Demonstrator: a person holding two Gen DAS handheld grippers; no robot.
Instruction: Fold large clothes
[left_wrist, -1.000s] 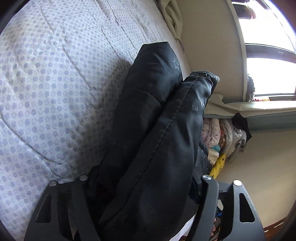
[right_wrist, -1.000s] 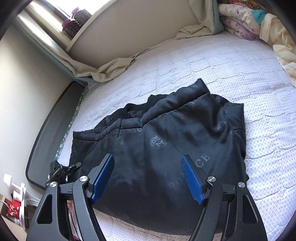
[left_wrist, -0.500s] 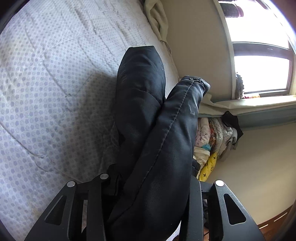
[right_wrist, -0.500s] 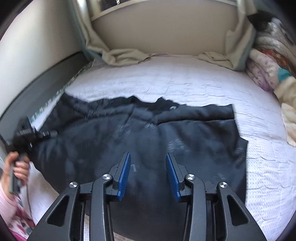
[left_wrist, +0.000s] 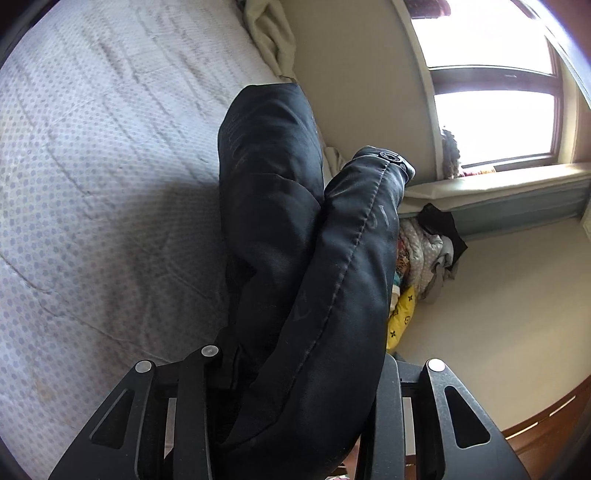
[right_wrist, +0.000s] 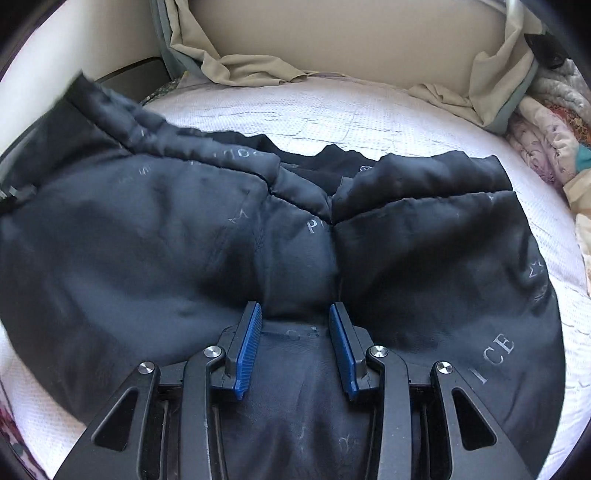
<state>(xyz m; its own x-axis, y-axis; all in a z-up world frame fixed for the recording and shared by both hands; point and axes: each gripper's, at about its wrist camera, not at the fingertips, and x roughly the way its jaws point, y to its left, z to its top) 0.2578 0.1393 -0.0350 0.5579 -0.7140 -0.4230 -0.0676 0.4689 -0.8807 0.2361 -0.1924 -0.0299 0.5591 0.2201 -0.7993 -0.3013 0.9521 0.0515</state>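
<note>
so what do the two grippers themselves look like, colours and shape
Both are matte black frames with triangular cutouts and silver round pivot bolts. The right gripper has ridged blue pads on its fingers. The left gripper shows only black fingers; its pads are hidden. No cables or sleeves visible.

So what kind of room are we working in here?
Most likely a bedroom: the black jacket lies on a quilted mattress, a window sits above, and bedding is piled alongside.

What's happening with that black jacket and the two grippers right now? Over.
Left gripper shut on black jacket, lifting a bunched section. Right gripper pinching a fold near the middle. Nothing in the way on the mattress.
</note>
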